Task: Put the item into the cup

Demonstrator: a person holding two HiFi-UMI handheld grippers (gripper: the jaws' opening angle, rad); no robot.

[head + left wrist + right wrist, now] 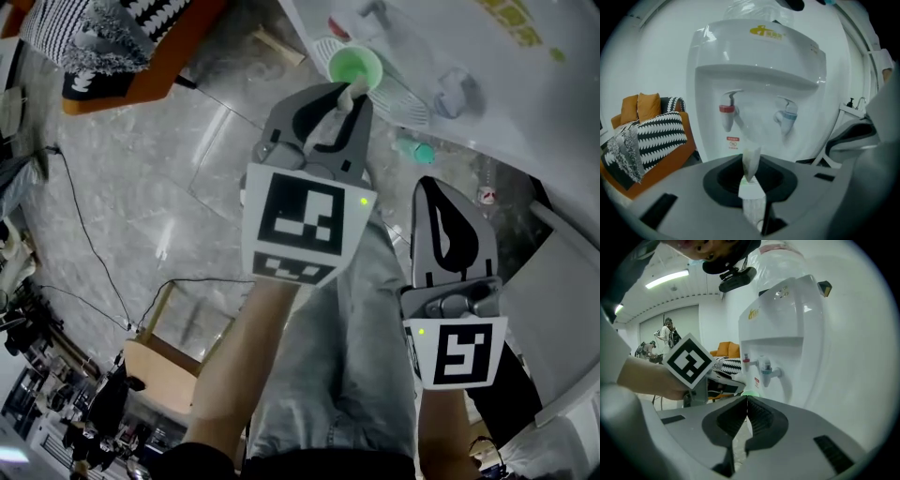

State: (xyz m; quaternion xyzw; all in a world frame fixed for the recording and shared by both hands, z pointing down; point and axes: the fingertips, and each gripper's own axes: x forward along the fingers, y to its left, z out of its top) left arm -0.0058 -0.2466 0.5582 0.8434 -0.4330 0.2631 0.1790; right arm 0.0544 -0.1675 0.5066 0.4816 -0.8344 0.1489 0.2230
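Sachet (750, 161) poised at the green cup (356, 67)
Left gripper (343, 101) pinches the light, limp sachet's end by the cup's 6 o'clock rim; it likely crumples easily. Right gripper (437, 190), at 4 o'clock, is closed and empty.

Left gripper (349, 94) reached forward, jaws clamped on pale sachet (751, 164). Right gripper (428, 185) hung back (nearer body), 2 jaws pressed together, empty.
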